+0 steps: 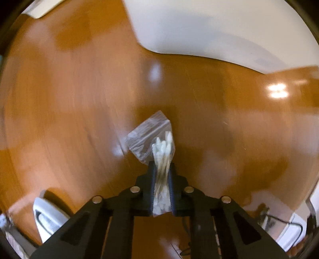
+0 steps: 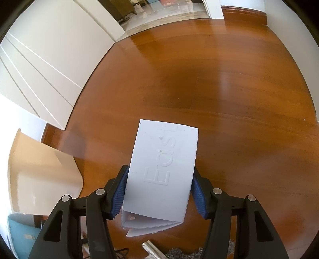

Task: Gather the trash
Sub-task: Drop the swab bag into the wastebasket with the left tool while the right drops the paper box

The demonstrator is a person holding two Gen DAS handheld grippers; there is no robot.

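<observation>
In the left wrist view my left gripper (image 1: 161, 169) is shut on a clear plastic bag of cotton swabs (image 1: 157, 143). The bag sticks out past the fingertips, held above the wooden floor (image 1: 79, 99). In the right wrist view my right gripper (image 2: 160, 175) is shut on a flattened white cardboard box (image 2: 163, 165) with raised lettering. Its blue pads (image 2: 119, 191) press both sides of the box, which is held above the wooden floor (image 2: 229, 99).
White furniture (image 1: 209, 27) stands ahead in the left view, and a white object (image 1: 47, 217) lies at lower left. White cabinet panels (image 2: 43, 65) and a beige box-like piece (image 2: 43, 175) stand left in the right view. A doorway (image 2: 165, 12) is at the far end.
</observation>
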